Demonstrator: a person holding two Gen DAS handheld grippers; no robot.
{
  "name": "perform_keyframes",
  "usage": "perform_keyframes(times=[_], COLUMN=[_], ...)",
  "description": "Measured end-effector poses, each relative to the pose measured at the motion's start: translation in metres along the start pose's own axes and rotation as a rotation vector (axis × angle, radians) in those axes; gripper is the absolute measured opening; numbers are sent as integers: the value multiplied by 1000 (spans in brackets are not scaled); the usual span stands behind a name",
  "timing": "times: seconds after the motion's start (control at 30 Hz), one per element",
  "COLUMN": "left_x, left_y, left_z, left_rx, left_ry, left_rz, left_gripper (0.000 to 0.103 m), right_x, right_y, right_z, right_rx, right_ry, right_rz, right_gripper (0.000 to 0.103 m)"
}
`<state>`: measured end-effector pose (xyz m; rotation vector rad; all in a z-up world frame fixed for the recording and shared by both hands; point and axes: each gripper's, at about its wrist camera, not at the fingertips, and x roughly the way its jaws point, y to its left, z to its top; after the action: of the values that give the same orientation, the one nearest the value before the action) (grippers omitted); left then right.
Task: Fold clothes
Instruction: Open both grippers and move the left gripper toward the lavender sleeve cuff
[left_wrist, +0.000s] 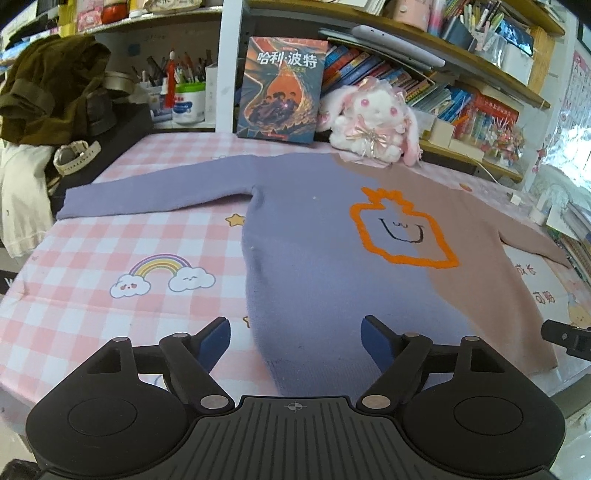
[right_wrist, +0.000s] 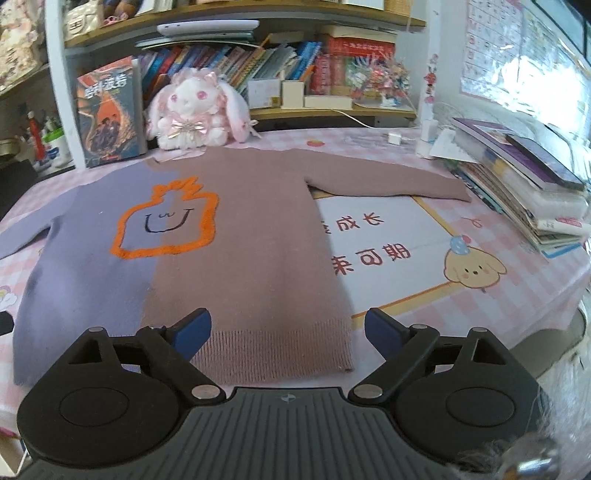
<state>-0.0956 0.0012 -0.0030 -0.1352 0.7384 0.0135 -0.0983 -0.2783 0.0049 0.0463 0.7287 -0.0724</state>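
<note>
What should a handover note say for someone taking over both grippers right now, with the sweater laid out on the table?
Left gripper: open, holding nothing, above the lilac side of the hem.
Right gripper: open, holding nothing, above the brown side of the hem.
Sweater: flat on the checked tablecloth, front up, both sleeves spread outward, collar toward the plush rabbit.
Done: sweater spread flat; no fold visible.
Left: all folding, probably sleeves inward first, then the body.

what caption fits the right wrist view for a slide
Open right tongs hover over the hem of a two-tone sweater spread flat on a pink checked table.
</note>
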Motion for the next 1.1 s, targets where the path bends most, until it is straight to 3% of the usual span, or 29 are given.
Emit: perform_keyframes(times=[0.27,0.5,0.73,1.1], left_x=[-22,-37,-35,-10], left_y=[-28,-34,-38,3], left_z=[-12,-23,-20,6], left_rx=[43,31,57,102], left_ry=[-43,-55,-59,-47], left_rz=[11,48,36,-9], left_gripper=[83,84,85,85], right_x=[-9,-12,-14,1], right_y=[-15,-24,-23,13], right_z=[-2,-11,-11,-2], right_rx=[-29,-32,-35,20], right_ry=[-22,-21,-27,-11], right_rz=[43,76,86,38], right_gripper=[92,92,94,94])
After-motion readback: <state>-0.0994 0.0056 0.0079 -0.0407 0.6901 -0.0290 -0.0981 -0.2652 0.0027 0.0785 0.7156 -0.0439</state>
